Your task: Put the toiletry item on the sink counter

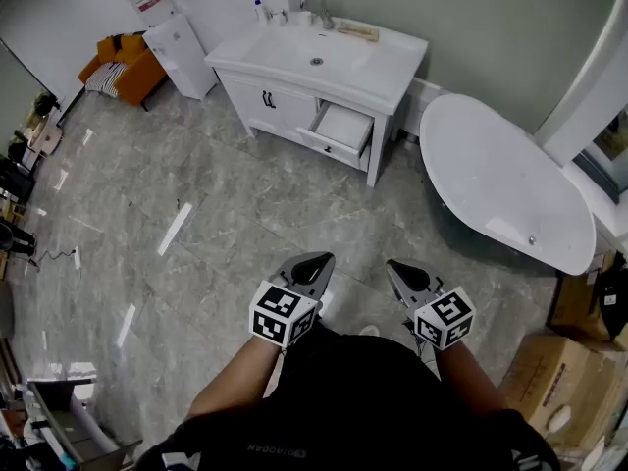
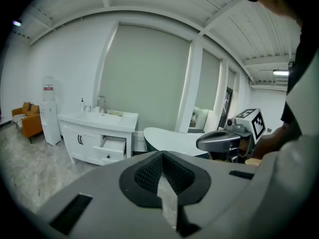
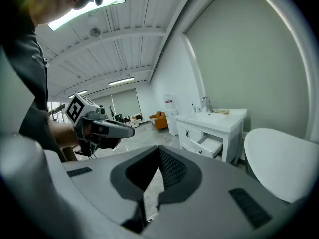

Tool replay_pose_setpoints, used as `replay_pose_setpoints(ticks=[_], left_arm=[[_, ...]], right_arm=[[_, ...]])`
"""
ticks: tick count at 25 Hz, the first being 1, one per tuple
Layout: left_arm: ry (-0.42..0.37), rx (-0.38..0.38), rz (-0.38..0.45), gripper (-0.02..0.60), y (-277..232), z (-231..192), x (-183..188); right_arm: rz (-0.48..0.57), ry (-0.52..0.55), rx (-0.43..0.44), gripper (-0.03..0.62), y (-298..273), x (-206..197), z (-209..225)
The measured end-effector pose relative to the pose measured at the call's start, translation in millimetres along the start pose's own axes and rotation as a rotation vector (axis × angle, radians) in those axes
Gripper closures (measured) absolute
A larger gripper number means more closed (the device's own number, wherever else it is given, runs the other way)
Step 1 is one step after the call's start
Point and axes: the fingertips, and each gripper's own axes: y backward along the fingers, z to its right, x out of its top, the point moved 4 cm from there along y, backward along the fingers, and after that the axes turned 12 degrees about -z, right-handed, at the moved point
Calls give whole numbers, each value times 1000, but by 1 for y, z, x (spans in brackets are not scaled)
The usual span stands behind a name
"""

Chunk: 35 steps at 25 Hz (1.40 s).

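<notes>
Close under the head camera, the person's two forearms hold the left gripper (image 1: pixel 314 263) and the right gripper (image 1: pixel 404 268) side by side just in front of a dark shirt (image 1: pixel 343 400), with a small gap between them, both pointing forward over grey tiled floor (image 1: pixel 226 214). Each gripper's own view shows its jaws pressed together with only a sliver of floor in the notch and nothing pinched. Just to the right of the right gripper and a little behind it stand cardboard boxes (image 1: pixel 549 381). Ahead and to the right of it lies a white tub (image 1: pixel 500 180). Well ahead of both grippers stands a white vanity (image 1: pixel 285 101) with one drawer (image 1: pixel 343 128) pulled open; its inside looks bare white. On the counter (image 1: pixel 392 62) beyond the basin (image 1: pixel 314 55) rises a faucet (image 1: pixel 316 8), with a small bottle (image 1: pixel 258 8) upright to its left and a flat tan item (image 1: pixel 357 31) lying to its right; which of these is the toiletry item cannot be told. Far ahead to the left of the left gripper stand a white dispenser (image 1: pixel 182 52) and, beside it, an orange chair (image 1: pixel 123 67).
</notes>
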Motion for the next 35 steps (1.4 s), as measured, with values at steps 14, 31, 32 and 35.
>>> replay_pose_setpoints(ticks=[14,31,32,35], left_arm=[[-5,-20,-9,586,-2,-41,11],[18,-15,-16,586,27,-166,6],[21,-13,-15,586,31,-174,6],[29,-3,-16,586,41,-199,1]], right_arm=[[15,-38,-14,590,-33,21,2],[-85,-10,0,589,-154,68,-32],[-87,-6,4,589,-162,72,-37],[-90,9,11,589,-185,83,-47]])
